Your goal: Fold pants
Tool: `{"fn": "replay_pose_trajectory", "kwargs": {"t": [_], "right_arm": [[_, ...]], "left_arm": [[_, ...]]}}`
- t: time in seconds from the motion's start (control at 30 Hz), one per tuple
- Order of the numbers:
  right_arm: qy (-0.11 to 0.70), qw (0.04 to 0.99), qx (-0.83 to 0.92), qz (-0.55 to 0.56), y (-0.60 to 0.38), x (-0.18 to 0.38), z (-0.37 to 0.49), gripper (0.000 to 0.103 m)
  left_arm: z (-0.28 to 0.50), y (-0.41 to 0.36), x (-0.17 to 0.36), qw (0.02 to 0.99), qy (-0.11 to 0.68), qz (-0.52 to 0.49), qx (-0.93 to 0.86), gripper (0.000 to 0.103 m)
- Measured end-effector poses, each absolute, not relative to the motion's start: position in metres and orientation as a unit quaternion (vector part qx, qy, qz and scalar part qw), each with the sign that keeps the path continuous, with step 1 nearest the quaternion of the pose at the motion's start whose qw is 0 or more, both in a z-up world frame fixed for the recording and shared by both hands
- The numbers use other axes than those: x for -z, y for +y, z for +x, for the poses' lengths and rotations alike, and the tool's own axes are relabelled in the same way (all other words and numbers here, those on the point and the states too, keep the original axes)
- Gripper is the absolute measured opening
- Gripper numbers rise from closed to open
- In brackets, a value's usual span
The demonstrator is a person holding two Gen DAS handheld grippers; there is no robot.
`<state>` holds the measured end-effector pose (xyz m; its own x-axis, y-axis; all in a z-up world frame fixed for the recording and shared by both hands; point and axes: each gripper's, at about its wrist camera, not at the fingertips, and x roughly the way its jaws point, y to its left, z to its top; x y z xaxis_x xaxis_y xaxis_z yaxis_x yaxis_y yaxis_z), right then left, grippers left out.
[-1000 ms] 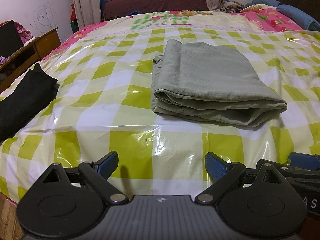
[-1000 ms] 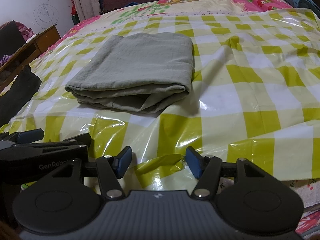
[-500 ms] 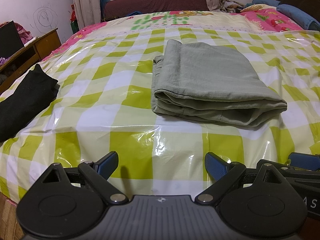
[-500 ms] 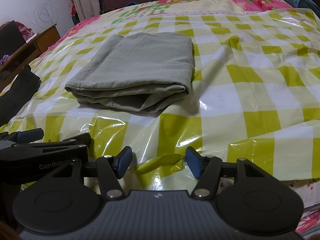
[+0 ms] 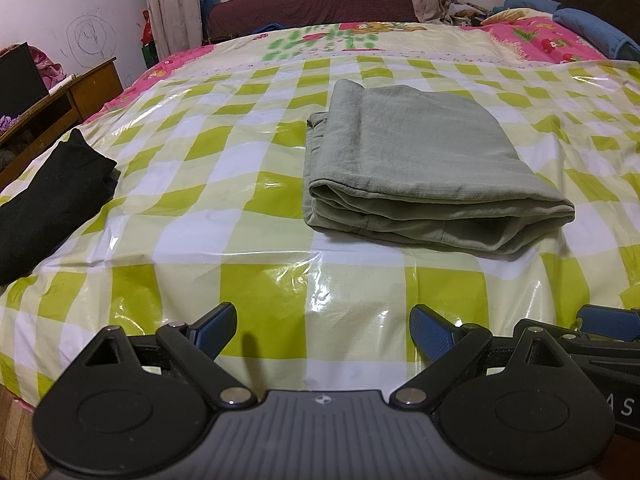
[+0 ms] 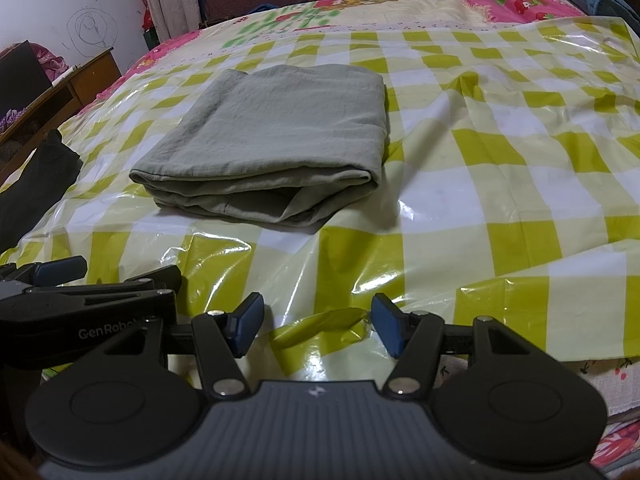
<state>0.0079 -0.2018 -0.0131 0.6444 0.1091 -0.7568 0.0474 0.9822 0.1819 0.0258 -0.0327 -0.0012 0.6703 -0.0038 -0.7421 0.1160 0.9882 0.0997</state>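
Observation:
The grey-green pants (image 5: 408, 164) lie folded into a thick rectangle on the green-and-white checked plastic sheet (image 5: 256, 292) over the bed. They also show in the right wrist view (image 6: 276, 148). My left gripper (image 5: 322, 330) is open and empty, near the bed's front edge, well short of the pants. My right gripper (image 6: 316, 328) is open and empty beside it, over a raised crease in the plastic. The left gripper's body shows at the left of the right wrist view (image 6: 80, 300).
A folded black garment (image 5: 48, 200) lies at the bed's left edge. A wooden cabinet (image 5: 60, 104) stands left of the bed. Pink bedding and a blue blanket (image 5: 592, 36) lie at the far right. A dark red sofa (image 5: 312, 4) stands behind.

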Motion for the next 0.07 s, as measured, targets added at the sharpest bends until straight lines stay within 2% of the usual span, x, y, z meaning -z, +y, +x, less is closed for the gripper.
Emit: {"fn": "replay_pose_trajectory", "kwargs": {"t": [0.07], "right_arm": [[0.421, 0.902, -0.017, 0.093, -0.2017, 0.0131, 0.0080, 0.061]], "left_arm": [[0.0255, -0.0336, 0.0003, 0.912, 0.404, 0.070, 0.032, 0.103]]}}
